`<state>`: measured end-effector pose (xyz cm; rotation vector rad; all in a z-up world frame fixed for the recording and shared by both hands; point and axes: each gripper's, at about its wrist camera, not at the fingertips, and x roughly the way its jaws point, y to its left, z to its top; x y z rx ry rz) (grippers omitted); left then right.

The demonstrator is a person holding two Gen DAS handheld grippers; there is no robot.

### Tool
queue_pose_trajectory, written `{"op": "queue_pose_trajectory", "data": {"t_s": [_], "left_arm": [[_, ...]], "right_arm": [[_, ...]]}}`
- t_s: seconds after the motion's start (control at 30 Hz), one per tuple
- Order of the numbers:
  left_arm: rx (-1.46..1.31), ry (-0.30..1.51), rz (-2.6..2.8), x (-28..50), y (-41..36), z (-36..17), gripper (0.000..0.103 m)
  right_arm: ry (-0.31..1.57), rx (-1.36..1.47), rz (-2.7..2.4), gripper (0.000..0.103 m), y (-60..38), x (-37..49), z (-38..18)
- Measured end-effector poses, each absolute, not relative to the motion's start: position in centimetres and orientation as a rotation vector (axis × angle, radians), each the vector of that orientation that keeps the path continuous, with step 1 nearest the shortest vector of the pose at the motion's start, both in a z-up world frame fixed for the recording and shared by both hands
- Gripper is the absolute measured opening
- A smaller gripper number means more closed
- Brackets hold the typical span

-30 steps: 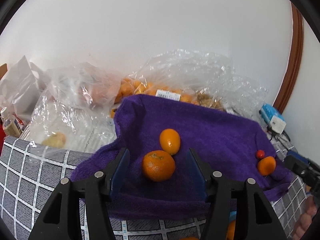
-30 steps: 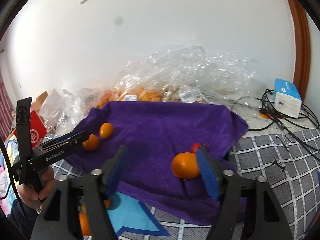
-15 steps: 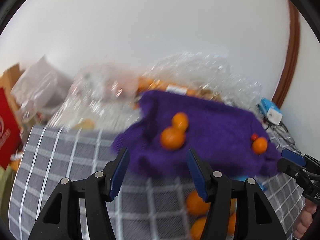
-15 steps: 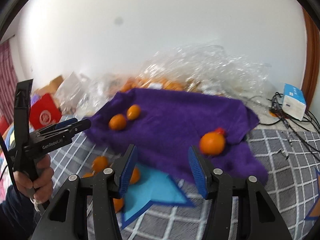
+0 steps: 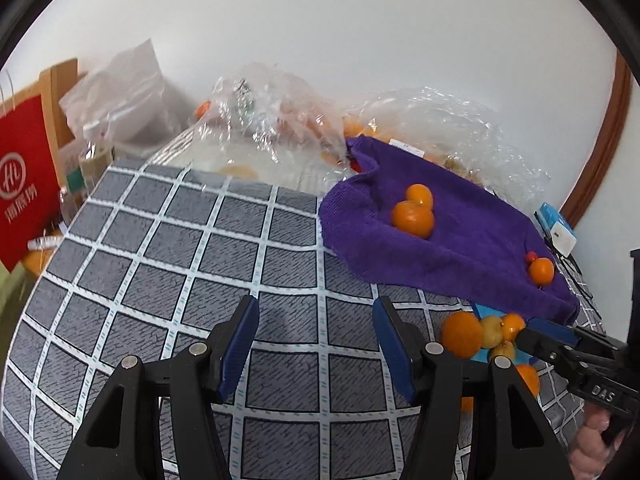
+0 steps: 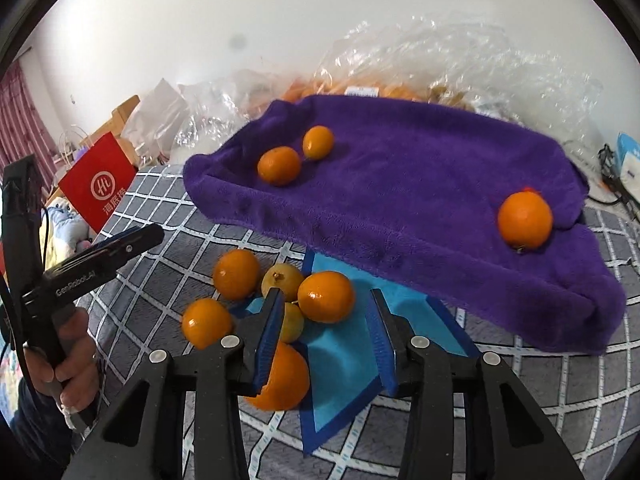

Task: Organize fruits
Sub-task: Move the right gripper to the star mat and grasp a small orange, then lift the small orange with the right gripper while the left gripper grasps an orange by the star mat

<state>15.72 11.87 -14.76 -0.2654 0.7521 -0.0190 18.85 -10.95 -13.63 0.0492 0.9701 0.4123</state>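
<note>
A purple towel (image 6: 420,184) lies on the checked cloth and bears two oranges (image 6: 279,166) at its left and one orange (image 6: 525,219) with a small red fruit at its right. Several oranges and yellow fruits (image 6: 325,297) lie in a heap by a blue mat (image 6: 348,356) in front of the towel. My right gripper (image 6: 324,320) is open and empty just over this heap. My left gripper (image 5: 316,330) is open and empty over bare checked cloth, left of the heap (image 5: 462,334). The towel (image 5: 460,236) lies ahead to its right.
Clear plastic bags (image 5: 280,120) with more fruit lie behind the towel against the wall. A red paper bag (image 5: 24,184) stands at the left table edge. A blue-white box (image 5: 558,228) and cables (image 6: 612,176) lie at the right. The grey checked cloth (image 5: 180,248) covers the table.
Both grippers have pulled back from the towel toward the front. The left one swung left over bare cloth. The right one came down over the fruit heap by the blue mat.
</note>
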Motion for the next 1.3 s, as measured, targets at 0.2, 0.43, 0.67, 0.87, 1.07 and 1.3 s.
{"op": "queue_pose_trajectory", "data": {"t_s": [0.2, 0.43, 0.67, 0.87, 1.07, 1.3], "left_arm": [[-0.273, 0.753, -0.03, 15.2, 11.7, -14.8, 0.057], [-0.27, 0.76, -0.049, 14.9, 11.5, -14.7, 0.057], [-0.243, 0.79, -0.053, 15.2, 11.0, -15.0, 0.057], [-0.219, 0.742, -0.052, 14.4, 10.8, -14.5, 0.057], [-0.24, 0.734, -0.109, 14.1, 10.9, -14.5, 0.057], [-0.188, 0.732, -0.199, 13.8, 9.2, -14.2, 0.057]], "right_arm": [[1.009, 0.138, 0.421, 0.037, -10.9, 20.4, -14.7], [0.956, 0.072, 0.338, 0.033, -12.5, 18.9, -13.7], [0.924, -0.038, 0.235, 0.033, -16.9, 15.3, -12.6], [0.943, 0.034, 0.218, 0.034, -18.9, 14.8, -14.5], [0.952, 0.028, 0.225, 0.036, -18.6, 15.4, -15.0], [0.882, 0.071, 0.18, 0.033, -19.8, 14.4, -14.3]]}}
